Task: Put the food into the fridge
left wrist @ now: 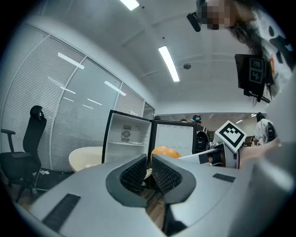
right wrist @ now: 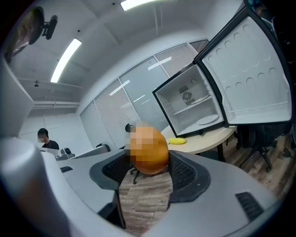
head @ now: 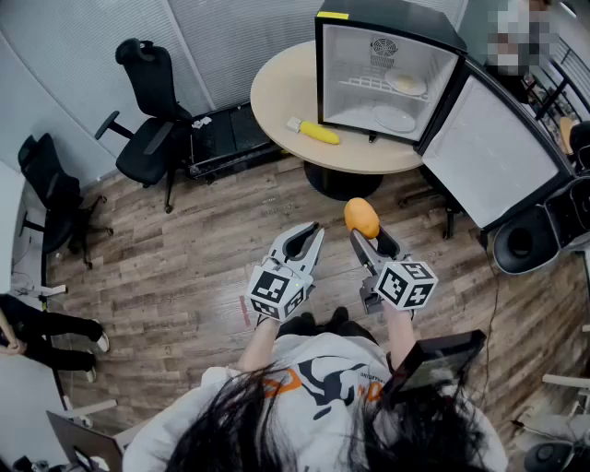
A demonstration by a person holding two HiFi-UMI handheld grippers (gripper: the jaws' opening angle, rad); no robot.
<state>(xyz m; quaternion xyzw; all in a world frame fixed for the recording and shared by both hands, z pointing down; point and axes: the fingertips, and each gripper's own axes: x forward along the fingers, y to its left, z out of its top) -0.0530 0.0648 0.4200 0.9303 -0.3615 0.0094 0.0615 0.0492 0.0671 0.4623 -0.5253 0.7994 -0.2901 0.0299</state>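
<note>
Orange (head: 361,218) clamped in right gripper (head: 369,238), out over the floor (head: 184,249), well short of the table (head: 277,92). Left gripper (head: 311,232) alongside, jaws together, nothing between them. Ahead, fridge (head: 387,20) on the table, door (head: 489,152) wide open (plate (head: 395,118) inside), yellow food (head: 313,131) lying just beside it.

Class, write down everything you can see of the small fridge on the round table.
The fridge is a compact black box with a white interior, standing upright on the round beige table. Its door, white inside, is swung wide open. A white shelf holds one white plate; a second plate lies on the fridge floor. A fan grille shows on the back wall.
</note>
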